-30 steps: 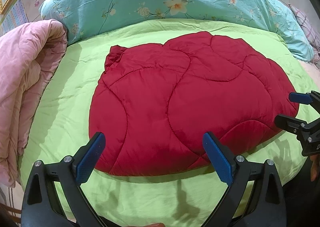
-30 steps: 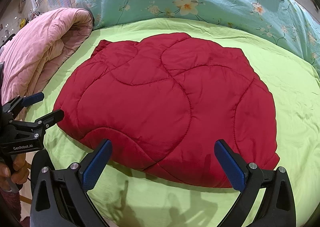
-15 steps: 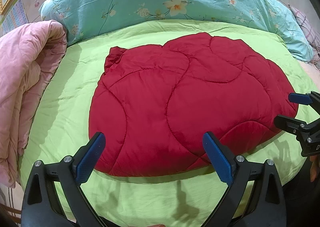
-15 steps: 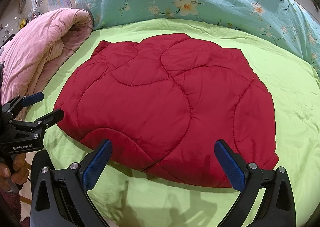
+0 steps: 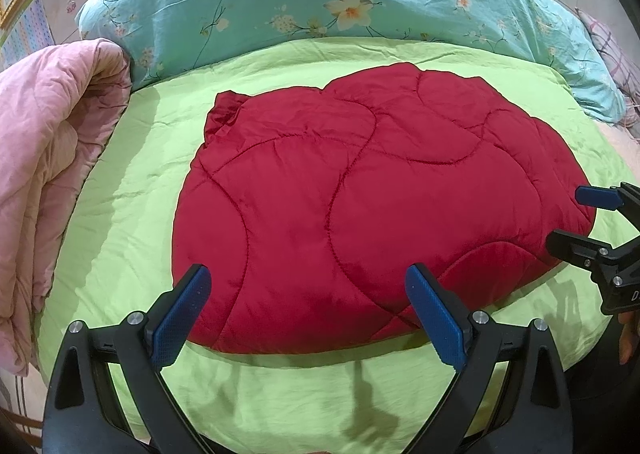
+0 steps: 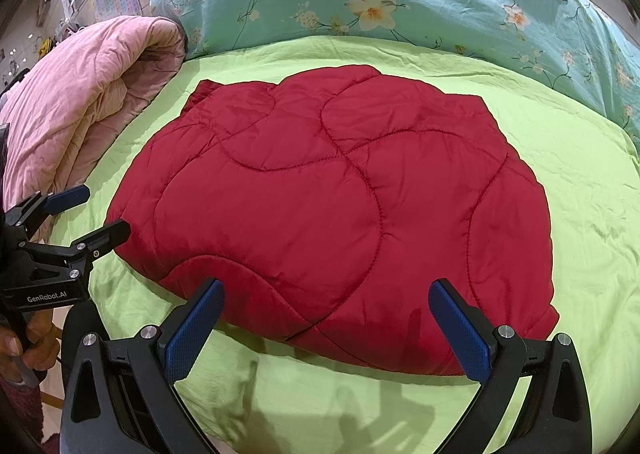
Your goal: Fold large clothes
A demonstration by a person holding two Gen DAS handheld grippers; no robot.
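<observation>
We held both tongs above the near edge of the bed, each spread wide and gripping nothing. The left tongs (image 5: 308, 314) hung over the near-left part of the red quilted garment (image 5: 372, 205), its blue pads (image 5: 180, 314) apart with the red fabric showing between them. The right tongs (image 6: 326, 328) hung over the near-right part of the same garment (image 6: 340, 213), likewise spread, with nothing between the pads.

The garment lay in a rounded, puffy bundle in the middle of the lime-green sheet (image 5: 132, 213), its curved stitching lines facing up. A small rumpled flap stuck out at its far-left corner. The near hem rested on the sheet just ahead of both tongs, apart from them.

Seen from the left wrist view, the right tongs (image 5: 568, 219) came in at the right edge, its tips close beside the garment's right side; we could not tell whether they touched the fabric. From the right wrist view, the left tongs (image 6: 106, 211) sat at the left edge, tips close to the garment's left side, with our left hand (image 6: 24, 346) around the handle below.

A folded pink comforter (image 6: 80, 105) lay along the left side of the bed, and a teal floral duvet (image 5: 320, 1) was piled across the far end.
</observation>
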